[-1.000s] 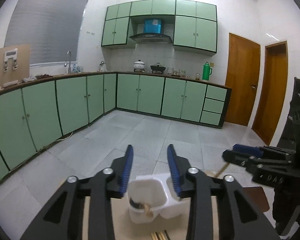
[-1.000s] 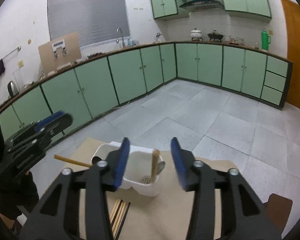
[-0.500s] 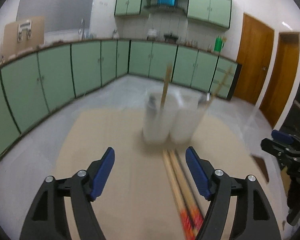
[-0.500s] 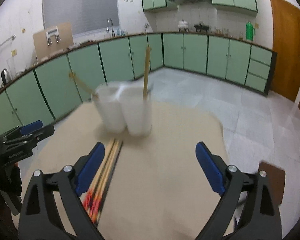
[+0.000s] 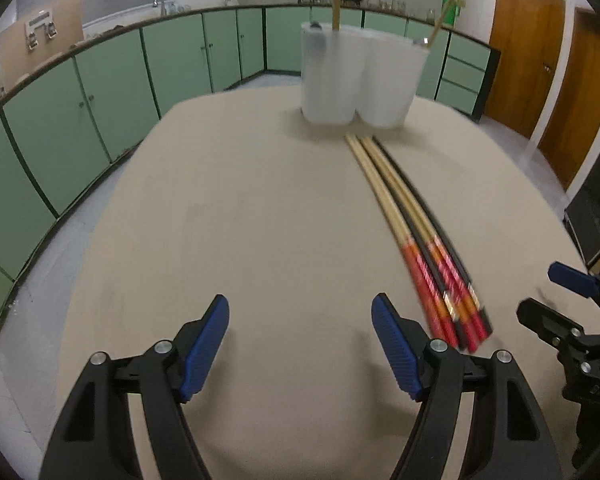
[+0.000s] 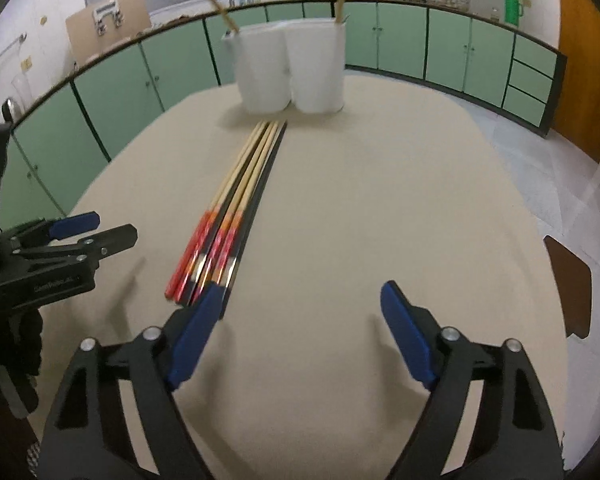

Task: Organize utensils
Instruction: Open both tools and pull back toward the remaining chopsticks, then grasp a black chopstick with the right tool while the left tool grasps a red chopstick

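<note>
Several chopsticks [image 5: 416,232] [image 6: 236,200] with red and orange ends lie side by side on the tan table [image 5: 220,220]. Past their tips stands a white two-compartment holder [image 5: 356,80] [image 6: 292,72], one chopstick upright in each compartment. My left gripper [image 5: 300,308] [image 6: 114,226] hovers low over bare table left of the chopsticks, open and empty. My right gripper [image 6: 300,292] [image 5: 540,292] hangs just right of the red ends. Its jaws are closing with nothing between them, and its left finger sits beside the chopstick ends.
Green base cabinets [image 5: 100,92] run along the walls behind the table. Brown doors [image 5: 540,60] stand at the right. A dark brown seat [image 6: 568,280] shows past the table's right edge. A grey tiled floor surrounds the table.
Both grippers have dropped toward the table and tilted down, so the holder now sits farther off. Both jaws stand wider than a second ago. The right jaws have narrowed slightly lately.
</note>
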The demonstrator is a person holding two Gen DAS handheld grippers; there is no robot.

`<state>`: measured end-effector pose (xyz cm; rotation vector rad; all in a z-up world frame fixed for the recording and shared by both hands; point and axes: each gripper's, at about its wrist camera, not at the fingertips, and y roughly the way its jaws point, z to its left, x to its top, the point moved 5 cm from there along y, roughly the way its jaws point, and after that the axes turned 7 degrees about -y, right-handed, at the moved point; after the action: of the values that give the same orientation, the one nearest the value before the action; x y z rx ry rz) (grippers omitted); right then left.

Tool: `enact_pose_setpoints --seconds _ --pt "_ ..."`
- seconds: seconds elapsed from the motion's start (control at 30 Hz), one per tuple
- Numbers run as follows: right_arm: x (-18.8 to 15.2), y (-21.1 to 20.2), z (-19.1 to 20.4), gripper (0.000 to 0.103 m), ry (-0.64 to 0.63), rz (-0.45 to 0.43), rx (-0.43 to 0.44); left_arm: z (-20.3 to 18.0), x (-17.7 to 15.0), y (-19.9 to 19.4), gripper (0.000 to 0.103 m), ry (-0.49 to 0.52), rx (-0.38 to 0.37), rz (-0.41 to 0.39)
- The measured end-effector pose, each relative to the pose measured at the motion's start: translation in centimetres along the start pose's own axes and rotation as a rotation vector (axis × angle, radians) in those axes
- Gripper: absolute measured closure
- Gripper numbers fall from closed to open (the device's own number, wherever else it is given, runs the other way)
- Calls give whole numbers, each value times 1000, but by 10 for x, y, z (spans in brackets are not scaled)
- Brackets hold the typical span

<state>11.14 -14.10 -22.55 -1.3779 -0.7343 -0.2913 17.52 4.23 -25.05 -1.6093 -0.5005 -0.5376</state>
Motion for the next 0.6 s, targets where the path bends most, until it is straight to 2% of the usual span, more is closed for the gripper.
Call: enact_pose_setpoints --seconds 0.17,0.43,0.6 --pt "-2 9 11 38 -20 33 18 2 -7 1 29 -2 6 24" --pt "1 15 22 43 -77 31 -18 -3 -7 2 27 -8 -10 27" --pt "-1 12 11 49 -58 30 -49 -4 -8 2 26 -8 -9 31"
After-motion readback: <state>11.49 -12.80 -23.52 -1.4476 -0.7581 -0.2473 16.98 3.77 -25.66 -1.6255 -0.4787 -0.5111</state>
